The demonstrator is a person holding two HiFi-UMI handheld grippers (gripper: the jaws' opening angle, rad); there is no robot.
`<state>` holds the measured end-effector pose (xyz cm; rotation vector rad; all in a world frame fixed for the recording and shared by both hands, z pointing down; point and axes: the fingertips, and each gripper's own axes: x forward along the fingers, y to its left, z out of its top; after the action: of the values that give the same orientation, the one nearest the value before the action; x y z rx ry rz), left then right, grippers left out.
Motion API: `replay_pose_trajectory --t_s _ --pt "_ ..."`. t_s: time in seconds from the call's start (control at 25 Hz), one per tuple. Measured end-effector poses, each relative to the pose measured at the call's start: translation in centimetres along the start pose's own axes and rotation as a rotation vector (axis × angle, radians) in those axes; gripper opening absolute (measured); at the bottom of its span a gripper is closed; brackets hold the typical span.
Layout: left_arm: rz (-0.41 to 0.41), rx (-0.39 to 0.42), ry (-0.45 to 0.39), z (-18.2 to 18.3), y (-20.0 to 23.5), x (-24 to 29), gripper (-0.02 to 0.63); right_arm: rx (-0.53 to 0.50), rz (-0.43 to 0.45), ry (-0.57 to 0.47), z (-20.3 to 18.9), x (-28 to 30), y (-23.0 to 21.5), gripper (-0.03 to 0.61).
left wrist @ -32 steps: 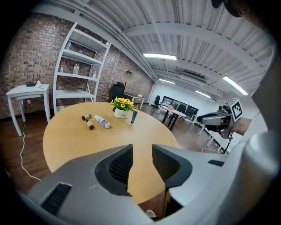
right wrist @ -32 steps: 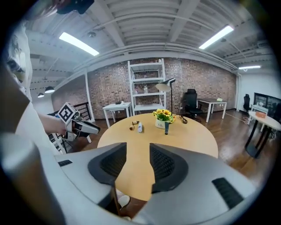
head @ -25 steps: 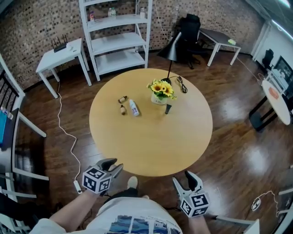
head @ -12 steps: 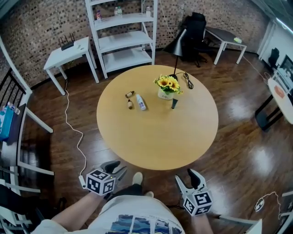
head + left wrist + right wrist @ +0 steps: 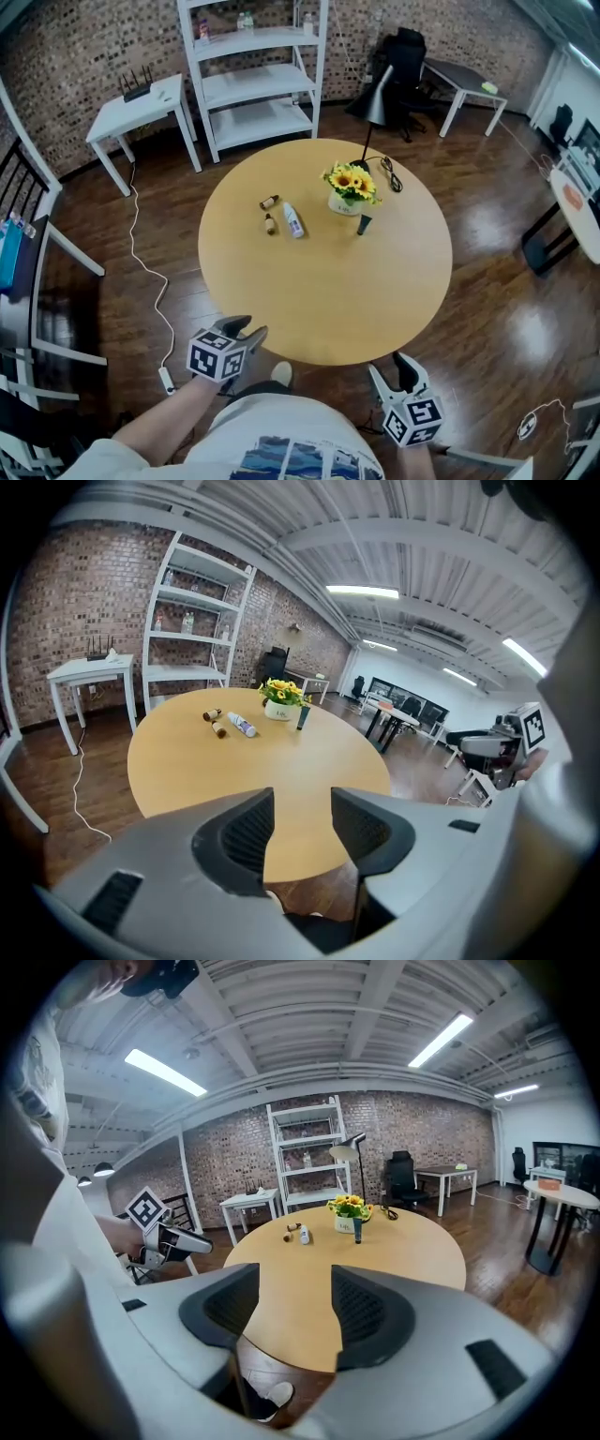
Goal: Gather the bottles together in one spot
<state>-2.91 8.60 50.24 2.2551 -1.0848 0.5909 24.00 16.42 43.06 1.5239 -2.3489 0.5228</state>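
The left hand-held gripper (image 5: 247, 331) has come up from lower beside the person's leg to the near edge of the round surface (image 5: 319, 291). Its jaws, almost together a second ago, are now opening to a narrow gap with nothing between them, which reads as getting ready for a first pick rather than a grasp. Far across the surface, well apart from both tools, the bottles lie where they were: 1 small brown bottle (image 5: 270, 202) on its side, a 2nd brown bottle (image 5: 270, 224) just nearer, and a white bottle (image 5: 294, 221) lying close beside them on their right. These 3 already form a loose cluster. Further right stands a flower pot (image 5: 349, 202), and just in front of it, at its right, a dark bottle (image 5: 363, 225) stands upright, apart from the other 3. At the right, the right hand-held gripper (image 5: 392, 367) hangs below the surface's near edge with its jaws moderately wide and empty, hardly different from a second ago. So nothing has been gathered yet. The only real change is the left tool rising and parting its jaws, and the likely job ahead is a long reach across the surface to bring the dark bottle over to the other 3.
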Motion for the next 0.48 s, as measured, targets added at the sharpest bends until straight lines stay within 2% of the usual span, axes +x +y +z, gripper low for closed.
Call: replay_pose_trajectory --t_s 0.16,0.32,0.48 --pt "-0.019 0.006 0.041 4.0 4.3 3.7 0.192 0.006 -0.043 0.017 1.8 1.8 -1.1 0.259" --pt "0.002 0.038 0.060 7.9 9.4 8.5 0.193 0.008 -0.068 0.055 2.7 4.2 -1.5 0.259" --pt "0.020 0.016 0.076 10.3 14.7 13.6 0.193 0.017 -0.093 0.093 2.9 6.5 -1.1 0.259"
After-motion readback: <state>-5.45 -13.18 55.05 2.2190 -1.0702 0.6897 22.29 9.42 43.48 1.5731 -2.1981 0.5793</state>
